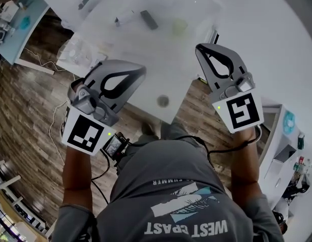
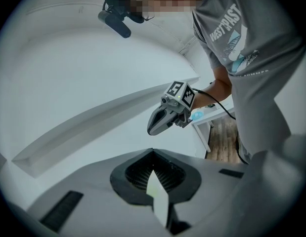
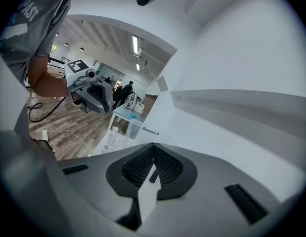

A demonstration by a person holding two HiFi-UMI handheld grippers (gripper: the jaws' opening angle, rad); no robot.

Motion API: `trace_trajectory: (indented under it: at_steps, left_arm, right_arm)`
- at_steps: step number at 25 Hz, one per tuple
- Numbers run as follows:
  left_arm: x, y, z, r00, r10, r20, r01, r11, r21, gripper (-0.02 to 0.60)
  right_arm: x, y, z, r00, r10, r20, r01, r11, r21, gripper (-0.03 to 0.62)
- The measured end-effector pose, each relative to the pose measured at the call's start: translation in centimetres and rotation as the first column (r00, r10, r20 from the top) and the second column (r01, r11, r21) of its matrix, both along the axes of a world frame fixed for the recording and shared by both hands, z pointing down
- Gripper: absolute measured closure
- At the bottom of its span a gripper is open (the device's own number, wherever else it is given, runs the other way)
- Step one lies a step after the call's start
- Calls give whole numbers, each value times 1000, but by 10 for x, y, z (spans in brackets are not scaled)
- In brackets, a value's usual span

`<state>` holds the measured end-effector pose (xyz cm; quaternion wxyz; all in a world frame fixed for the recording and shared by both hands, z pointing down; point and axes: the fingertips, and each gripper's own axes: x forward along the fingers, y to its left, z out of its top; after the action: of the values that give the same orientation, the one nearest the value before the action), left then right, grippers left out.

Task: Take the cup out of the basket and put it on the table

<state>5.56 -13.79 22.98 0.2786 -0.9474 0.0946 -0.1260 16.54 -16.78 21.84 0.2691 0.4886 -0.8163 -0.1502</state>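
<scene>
While the person stands at the edge of the white surface (image 1: 156, 79), the head view shows the left gripper (image 1: 136, 74) and the right gripper (image 1: 203, 52) raised above it, well apart, both pointing away from the body. Beyond them lies a translucent basket (image 1: 206, 9). Inside it a small pale green shape, seemingly the cup (image 1: 179, 26), sits near a dark oblong object (image 1: 149, 19), though the blur leaves this uncertain. Neither gripper touches the basket.

In the left gripper view, its fingers (image 2: 138, 174) are pressed together at the tips with nothing between them. The right gripper hangs across from them against a white wall.

In the right gripper view, the fingers likewise meet, empty. The left gripper shows at the left above a wooden floor (image 3: 59, 127).
</scene>
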Motion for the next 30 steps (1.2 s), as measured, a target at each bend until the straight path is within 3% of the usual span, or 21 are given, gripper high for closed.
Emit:
trace_trajectory:
  at_steps: [11,17,23,30]
  left_arm:
    - [3,-37,4,994,-107,-8,107,994,-32,574]
    - [2,-60,14,987,-159,-12,158,985,-68,574]
    - [-2,-77,24,976,-219,-2,217,971,-100,574]
    - [-9,-93,37,959,-283,9,281,949,-141,574]
  right_arm:
    - [38,-96,22,1000,-1,-8,0,996,-95,572]
    - [73,-178,64,998,33,-54,-44,976,-215,549]
    - [101,-232,122,995,52,-89,-83,919,-387,511]
    - [126,-276,197,982,58,-179,-151,809,-568,468]
